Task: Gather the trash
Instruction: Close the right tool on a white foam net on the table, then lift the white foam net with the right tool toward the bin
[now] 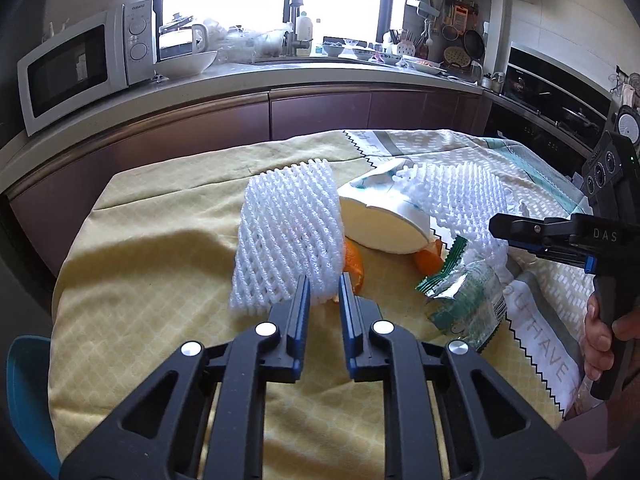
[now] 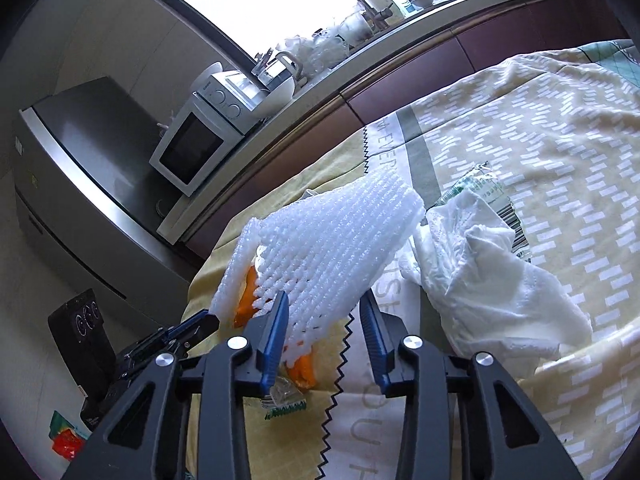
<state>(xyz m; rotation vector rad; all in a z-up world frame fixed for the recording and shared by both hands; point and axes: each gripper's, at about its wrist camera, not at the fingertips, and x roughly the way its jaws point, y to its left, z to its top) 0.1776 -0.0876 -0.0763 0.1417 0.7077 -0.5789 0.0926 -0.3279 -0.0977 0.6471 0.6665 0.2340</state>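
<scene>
Left gripper (image 1: 325,294), lower centre, is nearly closed, pinching a white foam fruit net (image 1: 290,236). Right gripper (image 2: 324,316) stands partly open around a second foam net (image 2: 332,248), pad contact unclear. Risk: springy mesh slipping free, dragging orange peel (image 1: 354,268) across the tablecloth (image 1: 160,240).

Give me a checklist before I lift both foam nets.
1. Left net gripped in left gripper jaws: ok.
2. Right net between right gripper jaws: ok.
3. Right jaws pressing on it firmly: cannot tell.
4. Peel clear of left jaws: not ok, it lies right beside them.
5. Wrapper clear of right jaws: cannot tell, it lies just under one.
</scene>
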